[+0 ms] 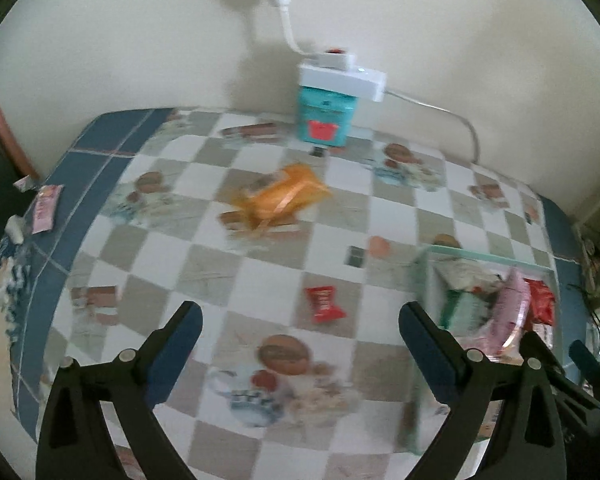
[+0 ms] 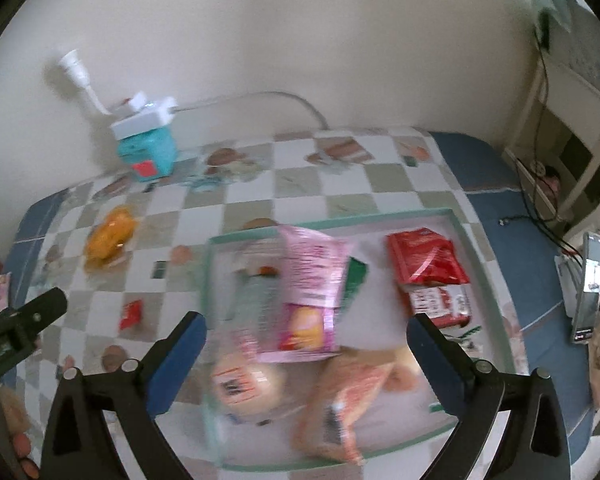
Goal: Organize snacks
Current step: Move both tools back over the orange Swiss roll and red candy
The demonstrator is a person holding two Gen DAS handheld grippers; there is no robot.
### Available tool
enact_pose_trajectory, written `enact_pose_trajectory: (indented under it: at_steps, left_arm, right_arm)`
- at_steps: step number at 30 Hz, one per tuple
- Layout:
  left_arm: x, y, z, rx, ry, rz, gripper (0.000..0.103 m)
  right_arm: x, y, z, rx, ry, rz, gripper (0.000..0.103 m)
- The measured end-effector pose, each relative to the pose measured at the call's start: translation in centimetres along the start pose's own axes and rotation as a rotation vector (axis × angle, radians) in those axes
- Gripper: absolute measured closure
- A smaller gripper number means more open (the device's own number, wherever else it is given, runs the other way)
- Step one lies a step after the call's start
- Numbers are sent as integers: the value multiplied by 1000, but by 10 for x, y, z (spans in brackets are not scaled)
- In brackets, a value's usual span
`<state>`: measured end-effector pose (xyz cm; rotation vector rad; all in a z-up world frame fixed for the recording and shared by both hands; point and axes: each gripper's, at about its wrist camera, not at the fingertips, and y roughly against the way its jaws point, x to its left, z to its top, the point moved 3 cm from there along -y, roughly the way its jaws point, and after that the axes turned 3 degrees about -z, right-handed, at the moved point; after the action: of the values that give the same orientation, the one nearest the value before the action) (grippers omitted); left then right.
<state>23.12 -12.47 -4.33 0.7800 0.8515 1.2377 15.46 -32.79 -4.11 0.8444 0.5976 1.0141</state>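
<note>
Across the lower half of the right wrist view, the clear bin (image 2: 484, 240) is sitting on the checkered tabletop (image 2: 300, 184) and already holding several snacks: a pink packet (image 2: 312, 280) leaning over the middle, a red packet (image 2: 424, 260) at the right side, an orange bag (image 2: 340, 408) at the lower edge and a round pale item (image 2: 248, 384) at lower left. I am reading the bin as the collecting place, which is why the packets are piled loosely there rather than laid flat.

I am holding the right gripper (image 2: 306, 344) over the bin with its fingers (image 2: 180, 344) spread wide and nothing between them; no pad is touching a packet.

In the left wrist view, the left gripper (image 1: 300, 336) is likewise standing with fingers spread and empty, pointing down at the tabletop. A small red candy (image 1: 324, 304) is lying loose just above the gap between them, left of the bin, and an orange packet (image 1: 280, 200) is lying farther up, near centre frame. A pink wrapper (image 1: 44, 208) is resting at the far left edge.

My judgement: sorting is partly done, and the red candy is the nearest piece outstanding. Both views are blurred, so labels are unreadable.
</note>
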Motion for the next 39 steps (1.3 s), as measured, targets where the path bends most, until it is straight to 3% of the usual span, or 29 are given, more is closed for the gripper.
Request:
enact_pose_trajectory:
  at_steps: [18, 24, 39]
  left_arm:
    - [119, -17, 5, 24, 209, 71, 4]
    - [141, -19, 6, 30, 204, 117, 4]
    - [163, -24, 17, 25, 189, 118, 4]
  right_arm:
    - [90, 4, -1, -11, 143, 3, 1]
    - [114, 2, -1, -15, 191, 2, 1]
    - [146, -16, -4, 5, 251, 2, 1]
